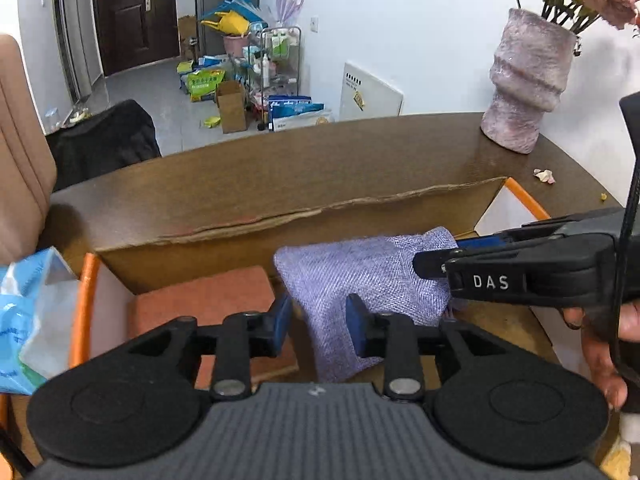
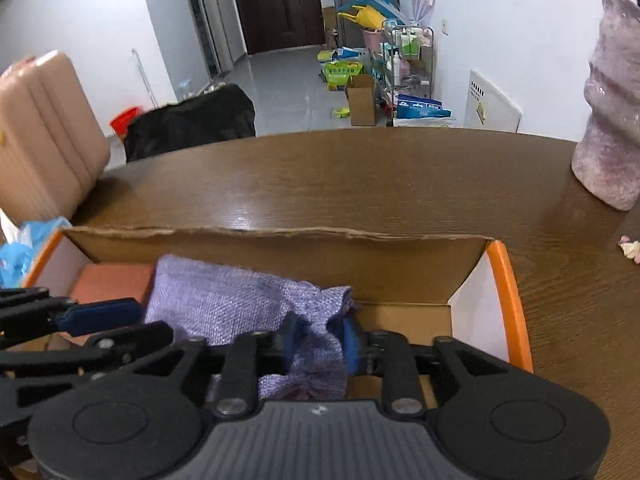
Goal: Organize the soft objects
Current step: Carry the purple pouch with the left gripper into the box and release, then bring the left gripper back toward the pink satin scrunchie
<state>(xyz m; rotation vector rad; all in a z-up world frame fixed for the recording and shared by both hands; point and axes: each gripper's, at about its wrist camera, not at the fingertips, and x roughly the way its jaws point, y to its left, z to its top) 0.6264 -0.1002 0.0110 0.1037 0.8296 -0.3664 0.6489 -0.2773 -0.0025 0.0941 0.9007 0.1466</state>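
One lilac cloth (image 2: pixel 240 300) lengthwise across box (image 2: pixel 280 256)

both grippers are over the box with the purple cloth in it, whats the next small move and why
Probably lift both grippers straight up and clear. The purple cloth already lies inside the cardboard box beside the orange cloth, and the left gripper and right gripper stand parted, a fold still between the right gripper's fingers.

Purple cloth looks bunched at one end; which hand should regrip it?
Right, probably. The bunched end of the purple cloth lies between the open fingers of the right gripper; the left gripper sits over its flatter edge beside the orange cloth.
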